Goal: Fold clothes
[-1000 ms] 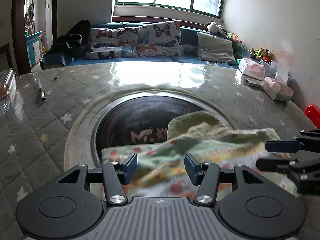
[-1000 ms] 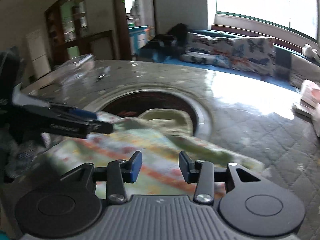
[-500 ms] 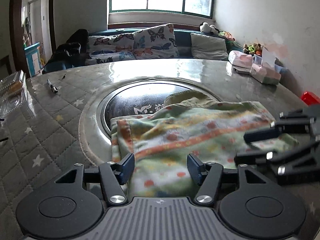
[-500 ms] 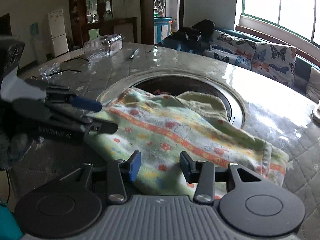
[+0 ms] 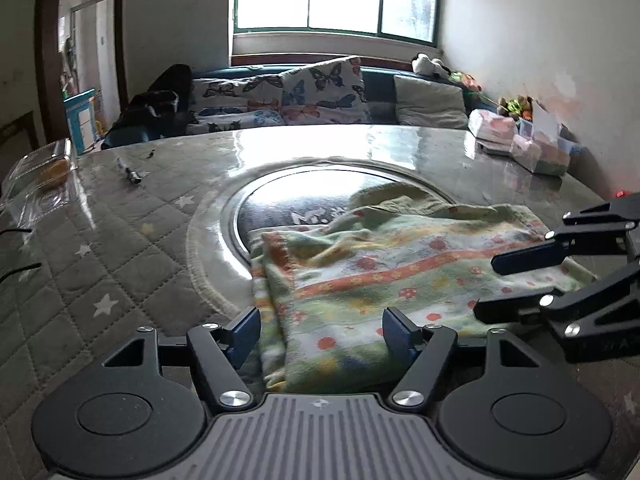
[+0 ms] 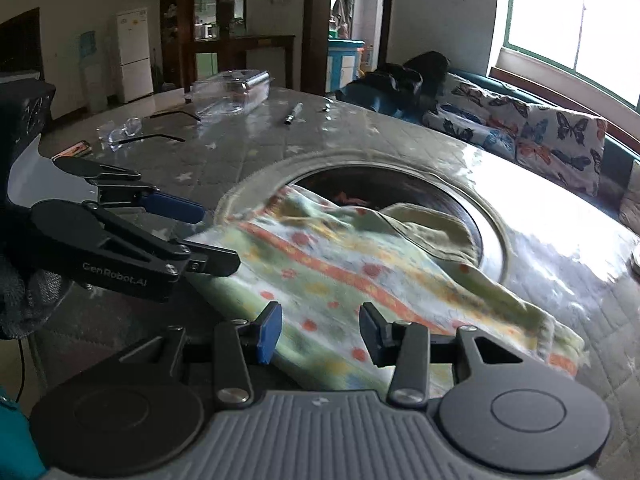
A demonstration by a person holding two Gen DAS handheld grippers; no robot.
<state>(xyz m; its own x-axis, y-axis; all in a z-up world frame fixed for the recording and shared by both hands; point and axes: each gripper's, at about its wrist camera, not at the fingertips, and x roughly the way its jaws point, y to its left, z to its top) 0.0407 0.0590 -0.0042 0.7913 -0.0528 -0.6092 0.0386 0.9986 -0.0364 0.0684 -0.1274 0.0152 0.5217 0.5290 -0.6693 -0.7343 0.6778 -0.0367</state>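
The cloth (image 5: 384,280), a flowered, orange-striped piece, lies doubled on the quilted table (image 5: 120,240), its far edge spilling over the round inset (image 5: 280,200) at the table's centre. Its long axis runs across both views, from about 9 to 3 o'clock, following the orange stripe. From the left gripper (image 5: 320,330) the cloth sits at 12 o'clock, its near hem passing between the spread fingers; the jaws are opening and the pads stand clear of the fabric, pressing on nothing. The right gripper (image 6: 318,334) hangs over the same near hem, jaws partly apart, cloth beneath the gap but not pinched as far as the view shows. Each gripper shows in the other's view, at 3 o'clock and 9 o'clock, so the two flank the hem; the left looks nearer the folded left-hand corner, the right nearer the loose end. Against the picture a second earlier, the cloth lies flatter and further toward the cameras, more of the inset is bare, and the left jaws stand wider.
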